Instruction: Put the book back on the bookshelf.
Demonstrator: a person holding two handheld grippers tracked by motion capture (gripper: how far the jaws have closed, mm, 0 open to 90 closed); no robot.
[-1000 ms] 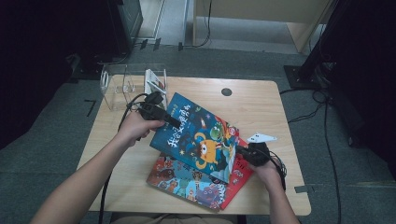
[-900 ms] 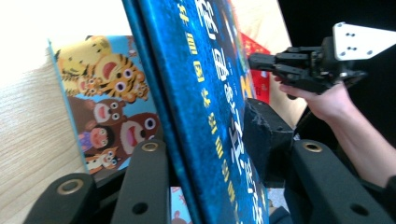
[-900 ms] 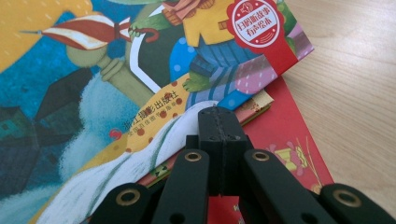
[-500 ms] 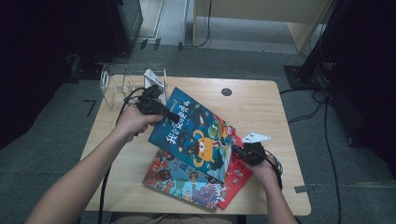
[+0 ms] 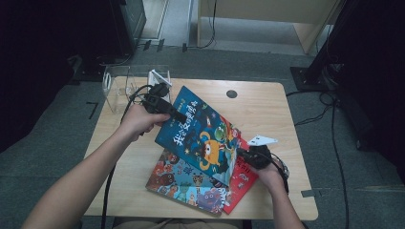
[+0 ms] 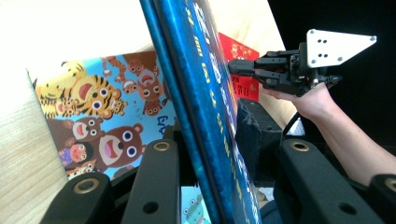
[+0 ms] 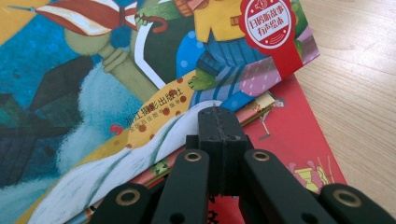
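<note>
A blue picture book (image 5: 205, 136) lies tilted over two others, an animal-cover book (image 5: 184, 183) and a red book (image 5: 242, 180). My left gripper (image 5: 177, 116) holds the blue book's upper left edge off the stack. Its jaws have just been closing, and in the left gripper view the blue book (image 6: 205, 102) stands edge-on between the pads (image 6: 254, 133), above the animal cover (image 6: 93, 121). My right gripper (image 5: 242, 155) is shut with nothing between its jaws. In the right gripper view its tips (image 7: 218, 123) rest at the blue book's (image 7: 93, 70) lower edge, over the red book (image 7: 299, 140).
The books sit on a light wooden table (image 5: 267, 109) with a round cable hole (image 5: 231, 94). A clear plastic stand (image 5: 117, 86) and a white object (image 5: 160, 78) are at the back left corner. Cables trail from both grippers.
My left gripper has risen a little with the blue book's edge, so the book tilts more steeply. The right gripper has stayed put.
</note>
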